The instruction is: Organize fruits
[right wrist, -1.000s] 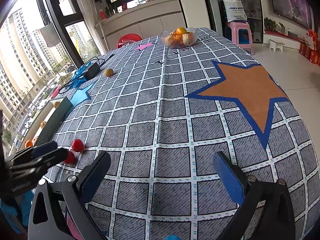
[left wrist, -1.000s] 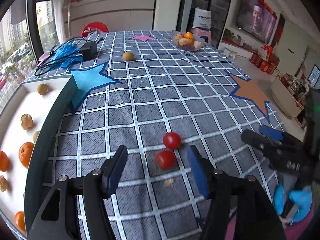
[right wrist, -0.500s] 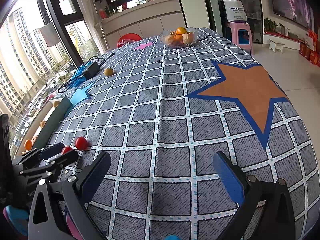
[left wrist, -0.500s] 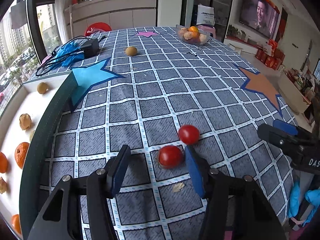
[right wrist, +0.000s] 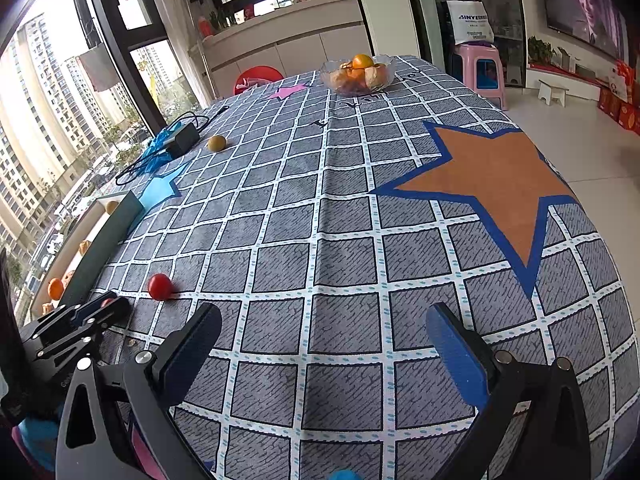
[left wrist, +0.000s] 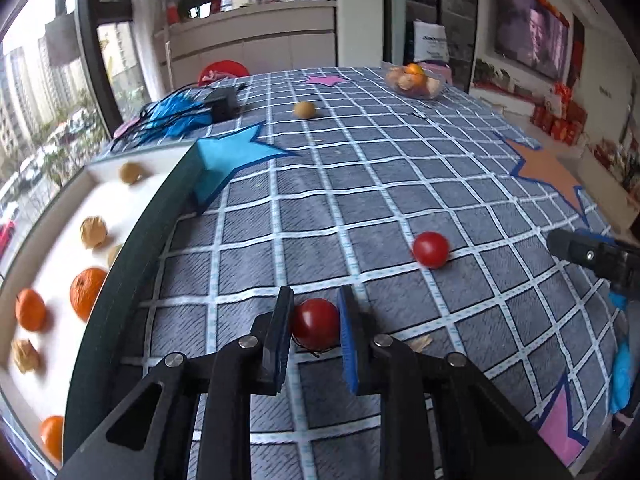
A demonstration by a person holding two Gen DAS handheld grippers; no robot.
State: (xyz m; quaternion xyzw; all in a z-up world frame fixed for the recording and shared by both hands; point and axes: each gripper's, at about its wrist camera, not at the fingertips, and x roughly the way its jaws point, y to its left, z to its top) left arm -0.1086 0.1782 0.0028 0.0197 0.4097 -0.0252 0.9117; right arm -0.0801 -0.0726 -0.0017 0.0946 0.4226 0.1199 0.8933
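Now left gripper [left wrist: 315, 326] clamps a cherry tomato [left wrist: 315, 325]

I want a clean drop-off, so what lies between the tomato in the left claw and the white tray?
Only the tray's dark raised wall stands between the tomato, held by the left claw, and the white tray; the cloth between looks bare.

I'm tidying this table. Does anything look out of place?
Yes. A tomato and a brown fruit lie loose on the cloth, outside the tray. A peel scrap lies beside the left gripper, which grips another tomato.
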